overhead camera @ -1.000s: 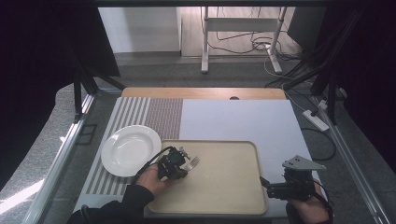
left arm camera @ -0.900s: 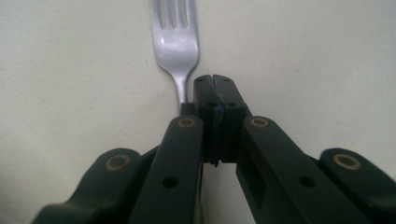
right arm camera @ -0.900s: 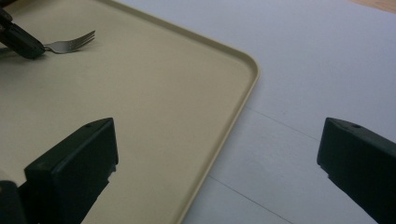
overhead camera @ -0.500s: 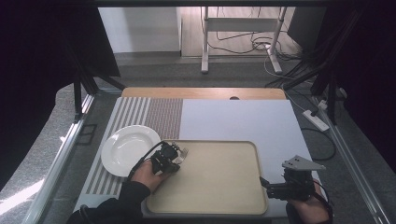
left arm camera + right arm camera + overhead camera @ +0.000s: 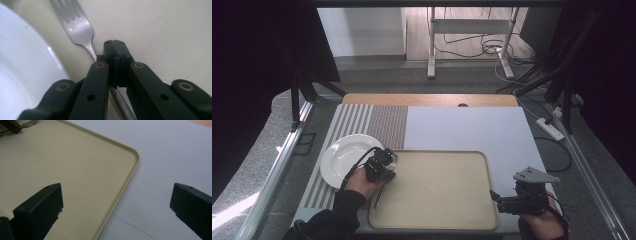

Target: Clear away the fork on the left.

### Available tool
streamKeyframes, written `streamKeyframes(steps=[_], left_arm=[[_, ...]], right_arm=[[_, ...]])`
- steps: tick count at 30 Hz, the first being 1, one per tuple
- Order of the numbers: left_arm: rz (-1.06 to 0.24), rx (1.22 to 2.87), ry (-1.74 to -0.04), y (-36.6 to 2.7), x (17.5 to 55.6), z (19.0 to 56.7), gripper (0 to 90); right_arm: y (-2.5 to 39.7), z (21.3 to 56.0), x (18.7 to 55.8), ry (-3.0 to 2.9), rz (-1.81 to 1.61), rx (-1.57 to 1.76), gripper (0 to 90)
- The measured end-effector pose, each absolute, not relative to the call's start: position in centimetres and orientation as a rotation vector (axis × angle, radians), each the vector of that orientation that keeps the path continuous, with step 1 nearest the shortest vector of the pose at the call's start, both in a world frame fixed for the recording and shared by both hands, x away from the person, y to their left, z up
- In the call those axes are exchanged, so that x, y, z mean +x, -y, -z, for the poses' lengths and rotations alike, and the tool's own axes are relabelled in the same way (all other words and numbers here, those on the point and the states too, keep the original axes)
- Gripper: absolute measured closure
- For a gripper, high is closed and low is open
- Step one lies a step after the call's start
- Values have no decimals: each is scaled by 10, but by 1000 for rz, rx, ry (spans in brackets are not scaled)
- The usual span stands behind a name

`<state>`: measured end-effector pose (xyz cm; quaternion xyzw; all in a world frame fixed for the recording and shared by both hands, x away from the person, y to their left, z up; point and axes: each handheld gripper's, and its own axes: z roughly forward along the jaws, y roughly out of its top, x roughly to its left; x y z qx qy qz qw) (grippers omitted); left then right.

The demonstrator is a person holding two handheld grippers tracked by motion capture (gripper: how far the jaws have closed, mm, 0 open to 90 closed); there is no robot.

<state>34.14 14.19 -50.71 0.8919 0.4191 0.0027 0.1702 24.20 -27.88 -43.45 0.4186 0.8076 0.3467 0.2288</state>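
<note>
Left tool (image 5: 115, 47) clamped on silver metal fork (image 5: 75, 25), now carried from beige plastic tray (image 5: 437, 200) middle toward white round plate (image 5: 343, 159) at its left; right tool (image 5: 116, 202) apart, idle.

Left claw (image 5: 115, 48) pinched tight, right claw (image 5: 116, 200) spread wide, low.

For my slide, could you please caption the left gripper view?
Left claw shut on a fork beside a white plate.
</note>
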Motion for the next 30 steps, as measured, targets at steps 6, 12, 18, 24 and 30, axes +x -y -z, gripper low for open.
streamKeyframes(steps=[6, 12, 18, 24, 30], left_arm=[[11, 2503, -1233, -151, 345, 508, 889], [35, 2483, -1240, -155, 346, 509, 888], [-26, 2490, -1175, -153, 344, 505, 815], [-99, 2453, -1093, -154, 343, 497, 628], [-124, 2386, -1027, -162, 342, 490, 476]], right_arm=[[279, 435, 242, -2224, -954, 1151, 0], [279, 435, 242, -2225, -954, 1147, 0], [278, 435, 242, -2226, -954, 1145, 0], [279, 434, 242, -2226, -952, 1146, 0], [278, 435, 242, -2226, -954, 1146, 0]])
